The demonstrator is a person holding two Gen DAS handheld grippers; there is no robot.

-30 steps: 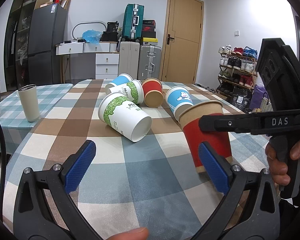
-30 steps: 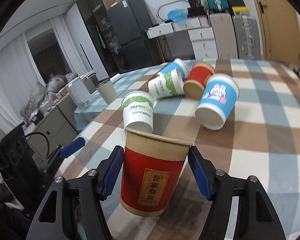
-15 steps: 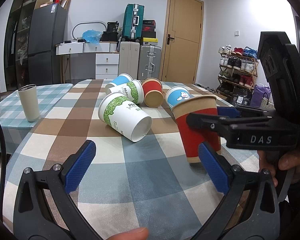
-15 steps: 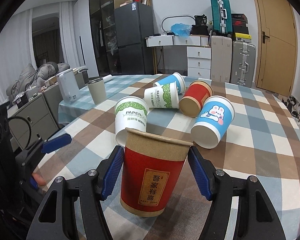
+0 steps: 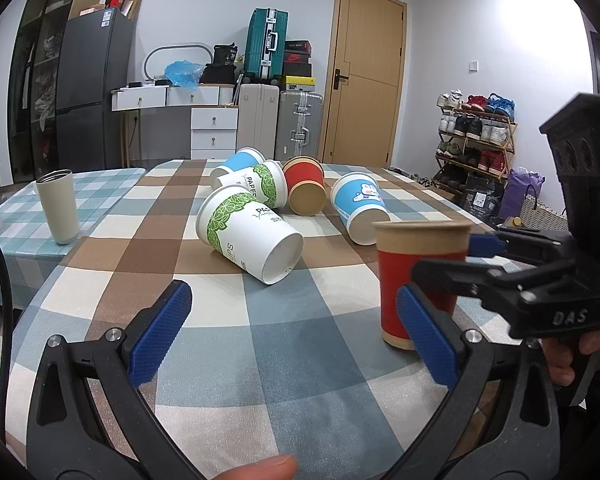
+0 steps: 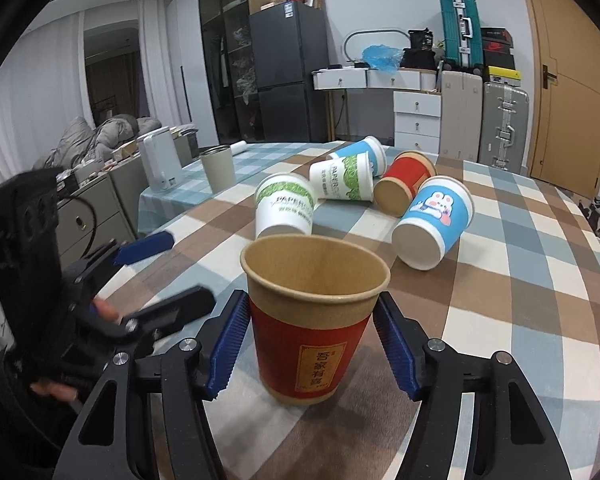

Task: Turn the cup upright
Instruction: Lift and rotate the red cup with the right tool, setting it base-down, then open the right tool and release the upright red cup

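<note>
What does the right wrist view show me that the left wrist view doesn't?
Only the right wrist view: the open mouth and yellow label of the upright red cup, which stands between the right gripper fingers, and a white kettle. Only the left wrist view: the shoe rack and the open, empty left gripper. Both: the five toppled cups, the grey tumbler and the checked tablecloth.

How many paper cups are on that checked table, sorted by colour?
Red paper cups: 2
Blue paper cups: 2
White paper cups with green leaves: 2
Total: 6
</note>
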